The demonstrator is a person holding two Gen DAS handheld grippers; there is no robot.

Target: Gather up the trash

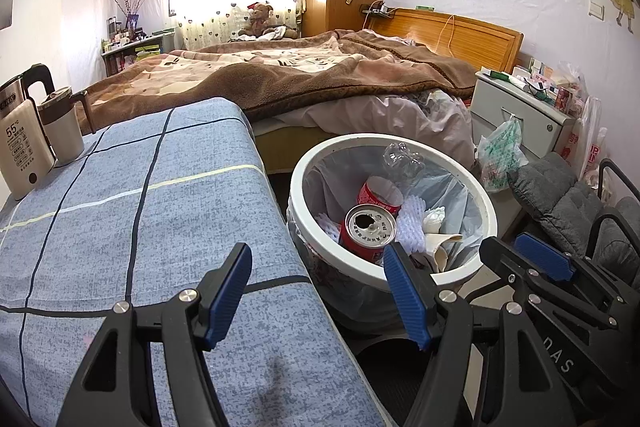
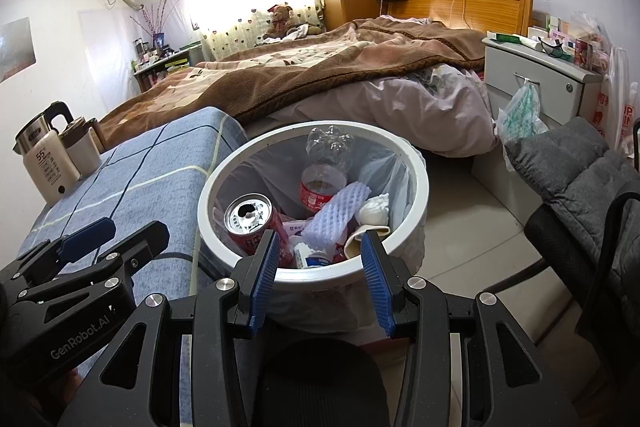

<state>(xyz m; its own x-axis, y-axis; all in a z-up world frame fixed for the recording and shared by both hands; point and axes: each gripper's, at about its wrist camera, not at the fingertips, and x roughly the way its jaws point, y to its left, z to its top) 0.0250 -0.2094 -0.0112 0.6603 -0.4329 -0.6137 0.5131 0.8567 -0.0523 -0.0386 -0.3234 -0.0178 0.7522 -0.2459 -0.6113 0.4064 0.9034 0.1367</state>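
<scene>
A white round bin point(image 1: 472, 187) point(image 2: 416, 163) with a plastic liner stands on the floor beside the table. Inside lie a red can point(image 1: 370, 229) point(image 2: 252, 219), a clear bottle with a red label point(image 1: 394, 171) point(image 2: 324, 179), white foam netting point(image 1: 410, 225) point(image 2: 336, 211), crumpled paper point(image 2: 374, 209) and a small white bottle point(image 2: 310, 255). My left gripper point(image 1: 320, 287) is open and empty, over the table's right edge, short of the bin. My right gripper point(image 2: 320, 277) is open and empty at the bin's near rim; its fingers point(image 1: 540, 255) show in the left wrist view.
A table under a blue checked cloth point(image 1: 140, 207) point(image 2: 140, 183) carries an electric kettle point(image 1: 20, 143) point(image 2: 46, 159) and a mug point(image 1: 64, 131). A bed point(image 1: 304, 75) lies behind. A grey padded chair point(image 2: 580, 179), a nightstand point(image 2: 540, 75) and hanging plastic bags point(image 2: 520, 115) stand to the right.
</scene>
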